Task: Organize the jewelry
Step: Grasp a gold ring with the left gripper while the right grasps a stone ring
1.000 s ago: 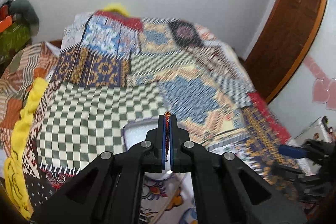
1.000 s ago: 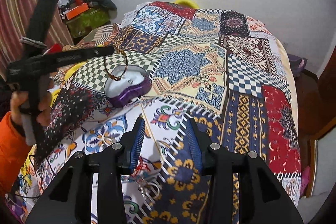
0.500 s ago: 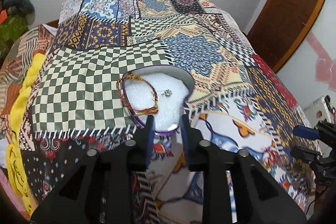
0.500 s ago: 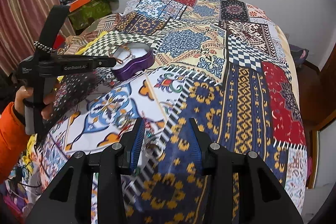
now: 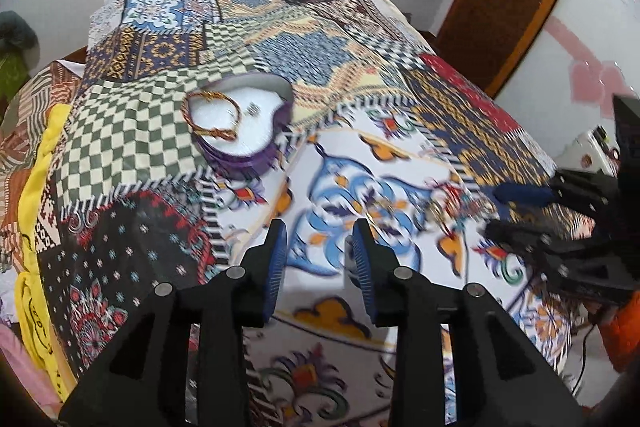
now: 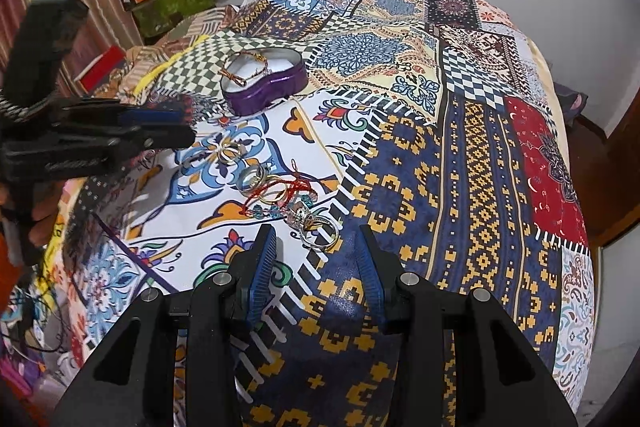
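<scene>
Your left gripper (image 5: 320,247) hangs released and empty, and your right gripper (image 6: 316,259) gapes too. The braided gold-and-red cord bracelet (image 5: 212,117) lies in the purple heart-shaped tin box (image 6: 264,79); loose rings (image 6: 250,179) sit just ahead on the patchwork bedspread (image 6: 460,147).

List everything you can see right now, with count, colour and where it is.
box: one, purple, white lining, on the bedspread's checkered patch
bracelet: one, orange-gold braided, lying across the box rim
loose jewelry: small pile, silver and gold rings, red cord, near the right gripper
bedspread: one, multicolour patchwork, covers the bed
left gripper: black, blue pads, open, empty
right gripper: black, blue pads, open, empty
</scene>
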The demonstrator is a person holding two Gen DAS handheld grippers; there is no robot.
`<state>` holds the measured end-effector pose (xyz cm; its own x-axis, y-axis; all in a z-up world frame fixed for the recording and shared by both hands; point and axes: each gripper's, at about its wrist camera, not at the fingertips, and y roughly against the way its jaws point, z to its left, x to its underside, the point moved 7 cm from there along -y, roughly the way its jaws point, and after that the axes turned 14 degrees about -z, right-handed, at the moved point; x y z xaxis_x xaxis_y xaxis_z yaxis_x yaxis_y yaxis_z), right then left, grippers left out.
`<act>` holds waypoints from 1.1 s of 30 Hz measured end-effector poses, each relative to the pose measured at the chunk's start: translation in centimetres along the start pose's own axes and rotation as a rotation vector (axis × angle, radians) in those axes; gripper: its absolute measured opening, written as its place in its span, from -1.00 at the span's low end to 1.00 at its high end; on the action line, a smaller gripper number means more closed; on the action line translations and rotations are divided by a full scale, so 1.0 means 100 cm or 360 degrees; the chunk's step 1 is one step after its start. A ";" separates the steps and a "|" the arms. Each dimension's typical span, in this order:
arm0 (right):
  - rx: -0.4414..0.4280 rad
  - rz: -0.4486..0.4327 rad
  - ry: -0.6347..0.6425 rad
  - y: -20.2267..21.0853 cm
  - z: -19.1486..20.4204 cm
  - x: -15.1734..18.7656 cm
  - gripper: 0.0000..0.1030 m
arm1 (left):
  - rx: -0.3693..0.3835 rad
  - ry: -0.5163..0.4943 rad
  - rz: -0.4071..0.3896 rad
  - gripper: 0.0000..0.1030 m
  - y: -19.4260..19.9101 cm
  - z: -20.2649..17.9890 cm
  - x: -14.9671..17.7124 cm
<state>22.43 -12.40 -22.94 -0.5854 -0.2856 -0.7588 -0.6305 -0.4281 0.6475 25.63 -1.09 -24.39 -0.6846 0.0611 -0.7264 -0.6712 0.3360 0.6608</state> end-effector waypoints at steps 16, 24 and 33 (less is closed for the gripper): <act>0.0018 -0.0033 0.0031 -0.008 -0.001 0.004 -0.57 | 0.0083 -0.0132 0.0069 -0.31 -0.026 -0.034 0.006; -0.0006 -0.0066 -0.0048 -0.006 -0.006 0.004 -0.60 | 0.0076 -0.0100 0.0018 -0.31 -0.036 -0.035 0.002; 0.0021 -0.0093 -0.0087 -0.001 -0.009 -0.002 -0.60 | 0.0049 -0.0145 -0.0039 -0.67 -0.029 -0.042 0.007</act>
<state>23.09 -13.08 -22.90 -0.5742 -0.2130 -0.7905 -0.6707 -0.4314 0.6034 25.96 -5.97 -26.03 -0.6382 0.1373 -0.7576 -0.6776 0.3669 0.6373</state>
